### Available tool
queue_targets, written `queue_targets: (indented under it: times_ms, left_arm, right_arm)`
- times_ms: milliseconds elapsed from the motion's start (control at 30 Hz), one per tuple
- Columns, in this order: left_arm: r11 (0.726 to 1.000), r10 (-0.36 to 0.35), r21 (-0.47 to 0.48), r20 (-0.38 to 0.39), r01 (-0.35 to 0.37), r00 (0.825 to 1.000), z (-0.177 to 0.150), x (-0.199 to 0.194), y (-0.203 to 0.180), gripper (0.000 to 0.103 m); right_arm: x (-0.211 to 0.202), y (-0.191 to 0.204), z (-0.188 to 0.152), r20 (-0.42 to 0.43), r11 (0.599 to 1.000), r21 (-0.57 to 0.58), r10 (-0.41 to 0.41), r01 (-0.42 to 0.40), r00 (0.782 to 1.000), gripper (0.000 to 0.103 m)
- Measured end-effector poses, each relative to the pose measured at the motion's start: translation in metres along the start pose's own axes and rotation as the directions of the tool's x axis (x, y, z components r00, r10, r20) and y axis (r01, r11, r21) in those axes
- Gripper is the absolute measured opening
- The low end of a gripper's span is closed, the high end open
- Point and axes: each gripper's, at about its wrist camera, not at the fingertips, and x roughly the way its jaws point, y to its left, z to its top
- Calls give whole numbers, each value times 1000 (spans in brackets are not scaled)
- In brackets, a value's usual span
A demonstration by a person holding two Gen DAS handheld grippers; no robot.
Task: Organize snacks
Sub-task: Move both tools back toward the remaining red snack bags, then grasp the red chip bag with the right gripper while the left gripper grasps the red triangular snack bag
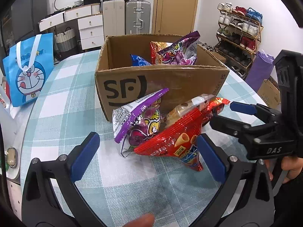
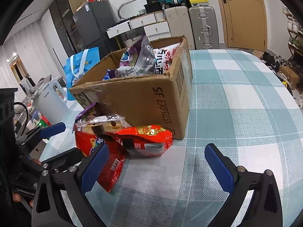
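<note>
An open SF cardboard box [image 1: 161,83] [image 2: 142,102] stands on the checked table with a purple pack [image 1: 180,51], an orange-red pack [image 1: 157,53] and a blue pack [image 1: 140,60] inside. Against its front lies a pile: a purple pack [image 1: 136,117], a red cone-snack pack [image 1: 176,138] [image 2: 111,168], a clear biscuit pack [image 1: 187,107] [image 2: 106,124] and a second red pack [image 2: 147,141]. My left gripper [image 1: 147,157] is open just short of the pile. My right gripper [image 2: 157,168] is open too, its left pad against the cone-snack pack; nothing is gripped.
A blue cartoon tote bag [image 1: 26,68] stands at the table's left edge beside a white appliance [image 2: 51,98]. The tablecloth [image 2: 236,104] stretches right of the box. Suitcases [image 1: 138,17], drawers and a shoe rack [image 1: 240,30] stand behind the table.
</note>
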Motion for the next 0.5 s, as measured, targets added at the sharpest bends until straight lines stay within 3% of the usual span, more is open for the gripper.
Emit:
queue_targets:
  times_ms: [167, 400, 500]
  left_arm:
    - [1000, -2, 7, -9, 2, 1000, -2, 2, -1, 102]
    - [1000, -3, 13, -19, 3, 1000, -3, 5, -2, 102]
    - [1000, -1, 15, -19, 2, 1000, -4, 4, -2, 102]
  right_arm:
    - [12, 4, -2, -29, 999, -32, -29, 28, 999, 102]
    - [16, 3, 0, -39, 1000, -23, 4, -5, 999, 102]
    - [14, 4, 1, -30, 999, -26, 23, -24, 999, 95]
